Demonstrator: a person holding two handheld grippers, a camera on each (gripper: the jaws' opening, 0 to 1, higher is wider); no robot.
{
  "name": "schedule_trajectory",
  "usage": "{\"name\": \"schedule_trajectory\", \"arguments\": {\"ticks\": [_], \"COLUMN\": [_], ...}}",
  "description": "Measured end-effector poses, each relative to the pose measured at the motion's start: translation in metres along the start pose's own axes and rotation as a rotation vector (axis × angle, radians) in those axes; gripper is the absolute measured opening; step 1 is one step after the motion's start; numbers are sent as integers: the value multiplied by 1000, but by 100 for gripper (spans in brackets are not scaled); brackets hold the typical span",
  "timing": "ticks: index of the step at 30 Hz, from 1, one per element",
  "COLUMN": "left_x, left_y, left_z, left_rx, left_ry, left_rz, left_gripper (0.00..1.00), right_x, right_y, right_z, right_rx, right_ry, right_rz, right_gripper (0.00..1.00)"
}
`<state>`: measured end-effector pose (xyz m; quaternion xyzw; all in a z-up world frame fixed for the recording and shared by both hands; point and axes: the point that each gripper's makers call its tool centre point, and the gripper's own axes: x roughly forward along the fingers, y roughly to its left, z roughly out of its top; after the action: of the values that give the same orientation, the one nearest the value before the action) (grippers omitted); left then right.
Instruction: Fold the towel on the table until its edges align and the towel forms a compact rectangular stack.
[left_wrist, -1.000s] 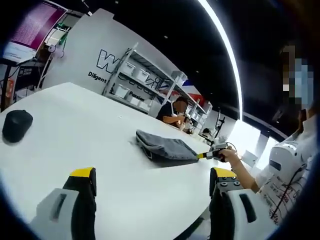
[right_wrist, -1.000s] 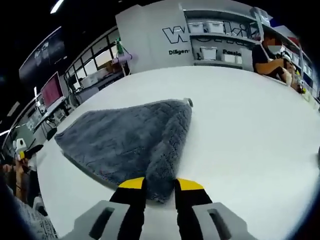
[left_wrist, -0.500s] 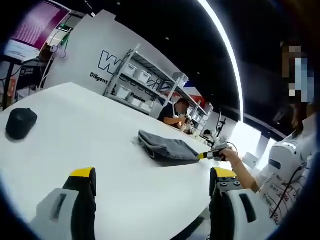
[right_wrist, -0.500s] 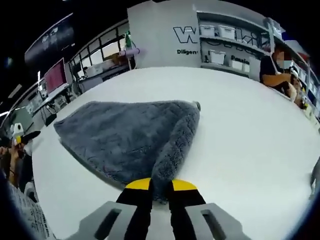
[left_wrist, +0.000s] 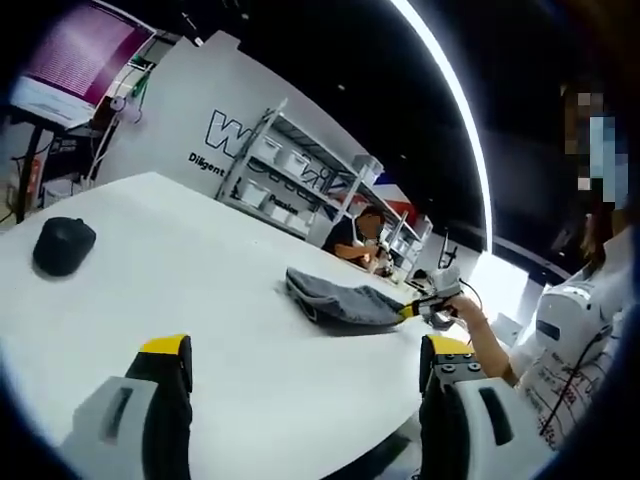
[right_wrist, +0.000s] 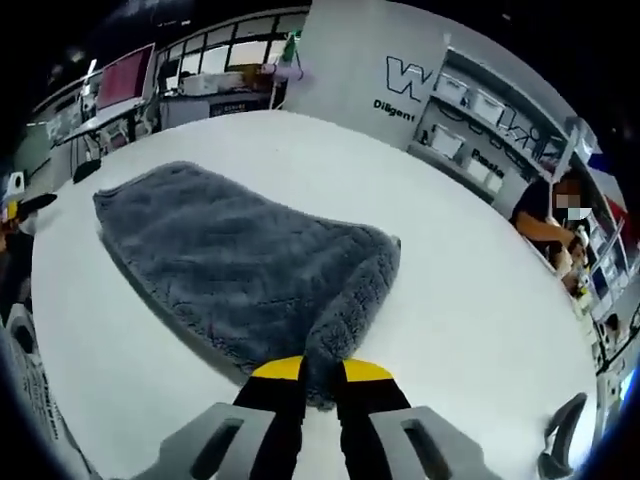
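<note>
A grey towel (right_wrist: 240, 270) lies folded on the white table (right_wrist: 470, 290), its near corner bunched into a ridge. My right gripper (right_wrist: 322, 372) is shut on that corner of the towel, yellow tips pinching the pile. From the left gripper view the same towel (left_wrist: 335, 300) sits far across the table (left_wrist: 220, 320), with the right gripper (left_wrist: 422, 309) at its right end, held by a person's hand (left_wrist: 462, 314). My left gripper (left_wrist: 305, 355) is open, jaws wide apart above the table's near edge, holding nothing.
A black computer mouse (left_wrist: 63, 245) rests on the table at the left. A person (left_wrist: 352, 232) sits at the far side by the shelving (left_wrist: 290, 170). Another black object (right_wrist: 560, 440) shows at the table's right edge.
Both views have shifted with the hands. The right gripper stays shut on the towel corner and the towel now lies flatter and more spread. The left gripper remains open.
</note>
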<state>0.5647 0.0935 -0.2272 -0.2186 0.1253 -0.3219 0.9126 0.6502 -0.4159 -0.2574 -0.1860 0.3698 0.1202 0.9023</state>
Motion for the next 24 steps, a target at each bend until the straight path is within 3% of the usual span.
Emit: {"name": "schedule_trajectory", "arguments": {"ticks": [12, 24], "left_x": [-4, -15], "left_y": [0, 1], "left_z": [1, 4], "left_rx": [-2, 3], "left_ry": [-17, -32], "left_rz": [11, 28], "left_gripper": [99, 99], "right_x": [-11, -11], "right_y": [11, 39], "right_z": [36, 66], "right_rx": [-99, -164], "right_ry": [-41, -97], "right_rz": [-41, -14], "right_gripper": [12, 12]}}
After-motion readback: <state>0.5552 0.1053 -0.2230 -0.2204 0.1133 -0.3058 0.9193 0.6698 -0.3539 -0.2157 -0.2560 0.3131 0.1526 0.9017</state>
